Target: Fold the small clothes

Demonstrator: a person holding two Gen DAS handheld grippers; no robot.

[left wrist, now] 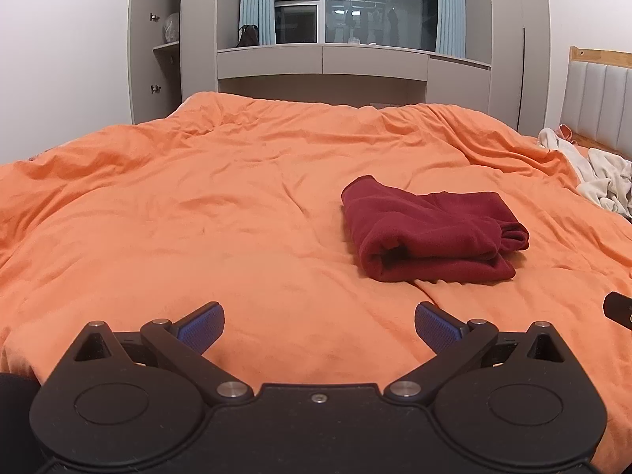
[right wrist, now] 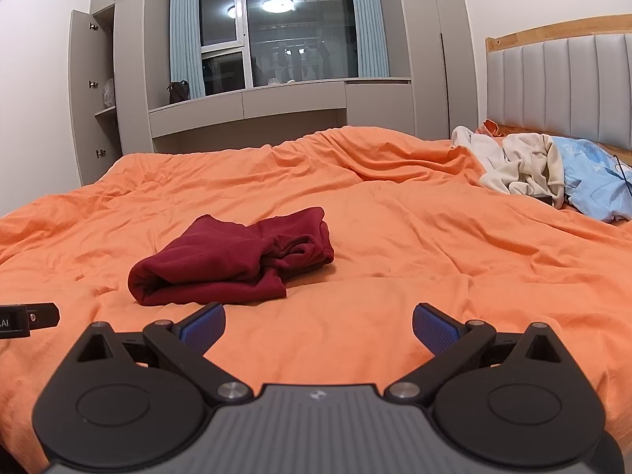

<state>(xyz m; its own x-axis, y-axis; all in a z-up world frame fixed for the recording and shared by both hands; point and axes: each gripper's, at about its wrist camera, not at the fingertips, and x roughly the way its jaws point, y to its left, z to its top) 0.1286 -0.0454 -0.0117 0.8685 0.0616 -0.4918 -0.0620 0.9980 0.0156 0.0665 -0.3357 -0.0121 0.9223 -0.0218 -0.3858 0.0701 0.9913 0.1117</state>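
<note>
We hold the left gripper (left wrist: 319,326) and right gripper (right wrist: 319,326) with jaws spread wide, gripping nothing. The folded maroon garment (left wrist: 428,235) lies on the orange duvet (left wrist: 197,205), ahead of both grippers, untouched.

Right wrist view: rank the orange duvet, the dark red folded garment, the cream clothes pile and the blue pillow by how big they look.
1. orange duvet
2. dark red folded garment
3. cream clothes pile and blue pillow: look alike, both farther away and the pillow cut off, so unranked.
</note>
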